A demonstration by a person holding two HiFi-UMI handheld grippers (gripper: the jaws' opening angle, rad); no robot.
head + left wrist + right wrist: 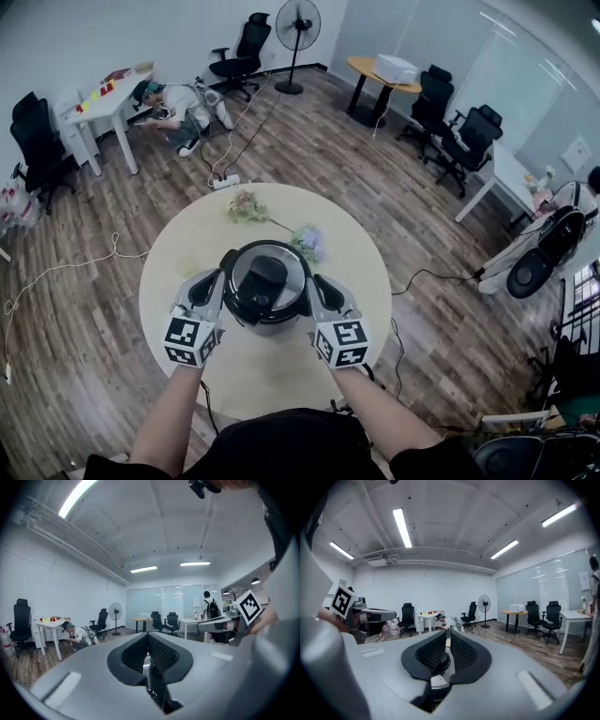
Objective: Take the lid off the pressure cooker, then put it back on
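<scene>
We see the pressure cooker (269, 314) upright on the table (178, 253), lid (266, 278) on, left gripper (221, 279) and right gripper (315, 281) flanking it, jaws closed empty.

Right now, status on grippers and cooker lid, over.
Both sets of jaws shut; left gripper and right gripper flank the pressure cooker. Its lid on. Only flowers beyond it, not in the way.

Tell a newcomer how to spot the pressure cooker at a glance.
Find the round pale table in the middle of the wooden floor. The pressure cooker sits on its near half. It is the only dark, shiny pot there; the two flower sprigs behind it are small and pale.
</scene>
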